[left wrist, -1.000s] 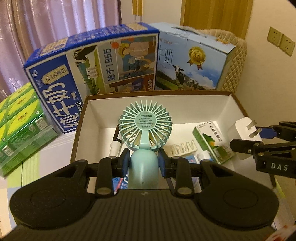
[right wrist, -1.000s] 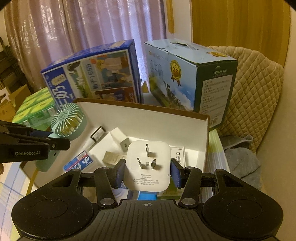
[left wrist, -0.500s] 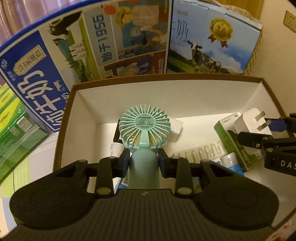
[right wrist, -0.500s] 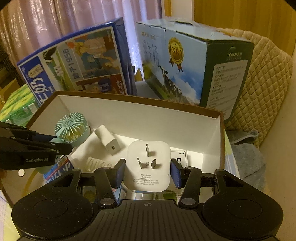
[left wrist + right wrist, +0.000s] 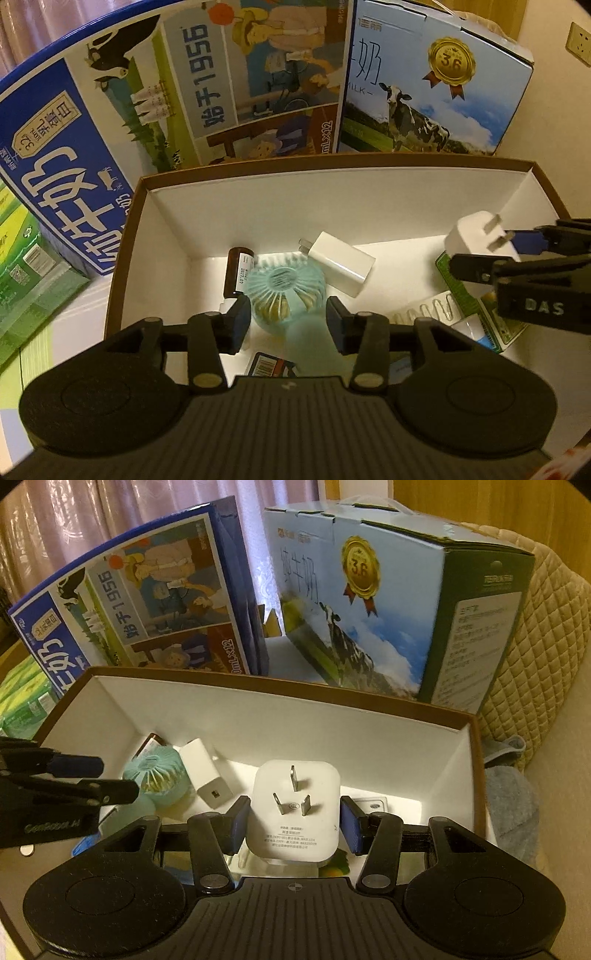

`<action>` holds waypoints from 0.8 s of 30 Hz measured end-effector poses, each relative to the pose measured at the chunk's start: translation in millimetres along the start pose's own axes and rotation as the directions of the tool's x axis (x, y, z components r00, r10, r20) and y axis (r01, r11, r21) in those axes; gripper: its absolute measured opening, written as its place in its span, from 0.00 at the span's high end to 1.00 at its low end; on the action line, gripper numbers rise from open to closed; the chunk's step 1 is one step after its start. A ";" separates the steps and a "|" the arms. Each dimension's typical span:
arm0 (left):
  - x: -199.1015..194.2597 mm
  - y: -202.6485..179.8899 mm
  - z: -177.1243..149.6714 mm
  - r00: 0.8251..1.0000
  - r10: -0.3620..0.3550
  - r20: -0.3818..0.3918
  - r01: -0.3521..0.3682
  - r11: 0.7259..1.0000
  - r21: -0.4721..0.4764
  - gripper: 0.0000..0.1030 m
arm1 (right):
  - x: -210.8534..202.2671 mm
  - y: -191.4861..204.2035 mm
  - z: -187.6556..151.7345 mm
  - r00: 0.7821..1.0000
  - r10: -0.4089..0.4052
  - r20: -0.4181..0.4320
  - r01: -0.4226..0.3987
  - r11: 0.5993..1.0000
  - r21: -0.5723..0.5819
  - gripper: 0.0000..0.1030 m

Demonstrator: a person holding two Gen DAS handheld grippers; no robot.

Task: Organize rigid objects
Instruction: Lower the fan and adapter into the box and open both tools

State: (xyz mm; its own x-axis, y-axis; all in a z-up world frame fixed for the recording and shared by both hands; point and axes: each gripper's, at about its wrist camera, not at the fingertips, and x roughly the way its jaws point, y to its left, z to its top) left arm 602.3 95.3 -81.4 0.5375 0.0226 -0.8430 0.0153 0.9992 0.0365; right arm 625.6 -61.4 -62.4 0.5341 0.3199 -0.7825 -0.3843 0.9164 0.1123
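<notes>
A brown-rimmed white box (image 5: 258, 162) (image 5: 280, 694) holds several small items. My left gripper (image 5: 288, 321) is open above it; the light blue mini fan (image 5: 284, 291) (image 5: 157, 775) has dropped free between its jaws and lies in the box, blurred. My right gripper (image 5: 293, 825) has its jaws spread wider than the white three-pin plug adapter (image 5: 295, 812) (image 5: 476, 240), with a gap on each side of the adapter. It hangs over the box's right part.
In the box lie a white charger cube (image 5: 340, 264), a brown bottle (image 5: 238, 273), a green carton (image 5: 480, 306) and a blister strip (image 5: 424, 310). Two tall milk cartons (image 5: 184, 92) (image 5: 424, 85) stand behind it. Green packs (image 5: 22, 266) lie to the left, a quilted cushion (image 5: 535, 646) to the right.
My left gripper opened and the fan fell from it into the box. My right gripper's jaws parted from the plug adapter. Both grippers moved further over the box.
</notes>
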 end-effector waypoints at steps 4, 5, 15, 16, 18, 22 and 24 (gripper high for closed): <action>-4.5 0.8 -4.3 1.000 -0.005 -0.002 0.005 1.000 -0.004 0.57 | -4.5 2.1 0.8 0.999 0.010 0.042 -0.011 1.000 0.005 0.52; -6.3 0.7 -5.0 1.000 -0.006 -0.001 0.006 1.000 -0.008 0.55 | -5.9 2.3 0.9 0.999 0.014 0.039 -0.014 1.000 0.004 0.52; -29.5 -4.4 -9.2 0.999 -0.022 0.033 0.023 0.999 -0.025 0.45 | -29.7 0.6 -12.9 1.000 0.025 0.013 -0.025 0.999 0.021 0.43; -32.2 -5.3 -9.6 0.999 -0.021 0.036 0.022 0.999 -0.026 0.44 | -32.3 1.0 -14.3 1.000 0.024 0.010 -0.024 0.999 0.022 0.42; -37.9 -7.4 -10.8 0.999 -0.019 0.046 0.021 0.999 -0.029 0.41 | -37.9 2.7 -17.3 1.000 0.027 0.005 -0.027 0.999 0.022 0.39; -51.7 -11.1 -12.6 0.997 -0.027 0.069 0.029 0.999 -0.039 0.40 | -49.7 7.1 -21.9 1.000 0.030 0.004 -0.030 0.999 0.015 0.36; -59.7 -13.4 -14.1 0.996 -0.025 0.082 0.029 0.999 -0.043 0.38 | -57.6 8.0 -24.7 0.999 0.035 0.004 -0.035 0.999 0.015 0.35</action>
State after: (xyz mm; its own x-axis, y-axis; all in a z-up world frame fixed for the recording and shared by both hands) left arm 558.1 81.0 -39.2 0.6045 -0.0051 -0.7966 -0.0055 0.9999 -0.0105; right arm 573.0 -78.4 -31.5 0.5233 0.3525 -0.7758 -0.3912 0.9082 0.1487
